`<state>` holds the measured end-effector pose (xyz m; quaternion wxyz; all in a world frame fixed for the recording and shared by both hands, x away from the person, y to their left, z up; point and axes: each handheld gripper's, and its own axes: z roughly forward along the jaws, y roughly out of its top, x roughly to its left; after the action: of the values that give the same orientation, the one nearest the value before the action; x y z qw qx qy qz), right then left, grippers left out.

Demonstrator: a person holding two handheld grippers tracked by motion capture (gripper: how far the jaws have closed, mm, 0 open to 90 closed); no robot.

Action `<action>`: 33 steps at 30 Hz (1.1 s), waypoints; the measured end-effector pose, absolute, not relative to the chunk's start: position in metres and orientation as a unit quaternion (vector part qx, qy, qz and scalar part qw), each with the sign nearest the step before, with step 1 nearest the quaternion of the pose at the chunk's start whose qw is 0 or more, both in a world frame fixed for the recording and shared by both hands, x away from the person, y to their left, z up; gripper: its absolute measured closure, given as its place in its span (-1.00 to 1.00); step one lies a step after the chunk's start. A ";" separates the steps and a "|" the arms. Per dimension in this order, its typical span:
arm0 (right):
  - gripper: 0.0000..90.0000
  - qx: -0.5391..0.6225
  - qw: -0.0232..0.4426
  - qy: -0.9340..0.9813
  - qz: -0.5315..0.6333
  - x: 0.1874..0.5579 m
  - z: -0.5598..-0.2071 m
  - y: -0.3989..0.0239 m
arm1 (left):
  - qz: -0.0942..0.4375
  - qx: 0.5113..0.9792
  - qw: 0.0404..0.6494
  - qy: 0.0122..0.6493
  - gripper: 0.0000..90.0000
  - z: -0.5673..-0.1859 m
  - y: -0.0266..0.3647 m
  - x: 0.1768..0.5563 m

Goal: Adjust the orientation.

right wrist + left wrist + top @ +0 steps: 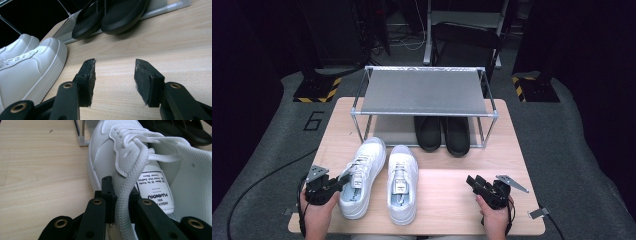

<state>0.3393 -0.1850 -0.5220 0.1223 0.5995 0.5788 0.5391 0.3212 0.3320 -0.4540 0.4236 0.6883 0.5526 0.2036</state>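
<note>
Clamped tight, the left gripper (117, 207) pinches the collar of the left white sneaker (360, 176), at 8 o'clock on the table (452, 200). Its tongue label reads "HUANQIU" in the left gripper view. Its mate, the right white sneaker (402, 182), lies just beside it. Black slippers (442, 133) sit at 12 under the metal rack (424, 92). At 4 o'clock, the right gripper (115, 77) hovers over bare wood, jaws apart.

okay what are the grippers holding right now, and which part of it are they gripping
The left gripper is clamped on the left white sneaker, pinching the padded collar edge beside the tongue. The right gripper is open and holds nothing.
</note>
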 end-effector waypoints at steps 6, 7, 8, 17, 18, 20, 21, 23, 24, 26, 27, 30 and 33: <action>0.13 0.600 0.122 0.579 0.539 0.339 -0.522 -0.185 | 0.212 0.686 0.426 0.550 0.83 -0.441 0.332 0.319; 0.13 0.600 0.122 0.579 0.539 0.339 -0.522 -0.185 | 0.213 0.687 0.426 0.549 0.83 -0.439 0.332 0.319; 0.13 0.600 0.121 0.579 0.539 0.339 -0.522 -0.185 | 0.214 0.686 0.426 0.549 0.83 -0.438 0.332 0.319; 0.12 0.601 0.122 0.578 0.539 0.339 -0.521 -0.186 | 0.220 0.684 0.429 0.548 0.83 -0.424 0.333 0.318; 0.13 0.601 0.122 0.578 0.539 0.339 -0.521 -0.186 | 0.218 0.681 0.431 0.550 0.83 -0.421 0.334 0.318; 0.12 0.600 0.121 0.577 0.540 0.339 -0.521 -0.186 | 0.220 0.681 0.432 0.549 0.83 -0.418 0.335 0.318; 0.12 0.600 0.121 0.577 0.540 0.339 -0.521 -0.186 | 0.221 0.681 0.432 0.548 0.83 -0.417 0.335 0.317; 0.12 0.600 0.121 0.577 0.540 0.339 -0.521 -0.186 | 0.221 0.681 0.432 0.548 0.83 -0.416 0.336 0.317; 0.12 0.601 0.120 0.577 0.540 0.339 -0.521 -0.187 | 0.221 0.680 0.433 0.549 0.83 -0.414 0.336 0.316; 0.12 0.601 0.120 0.577 0.539 0.339 -0.521 -0.187 | 0.224 0.677 0.437 0.548 0.83 -0.411 0.337 0.315; 0.12 0.601 0.120 0.577 0.540 0.339 -0.522 -0.186 | 0.224 0.679 0.435 0.547 0.83 -0.409 0.338 0.315; 0.12 0.601 0.120 0.577 0.540 0.339 -0.522 -0.186 | 0.224 0.679 0.435 0.547 0.83 -0.405 0.339 0.314; 0.12 0.601 0.120 0.577 0.540 0.339 -0.522 -0.186 | 0.227 0.677 0.437 0.547 0.83 -0.401 0.339 0.314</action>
<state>0.3387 -0.1864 -0.5216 0.1201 0.6009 0.5770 0.5399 0.3138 0.3389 -0.4010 0.4371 0.6770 0.5467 0.2273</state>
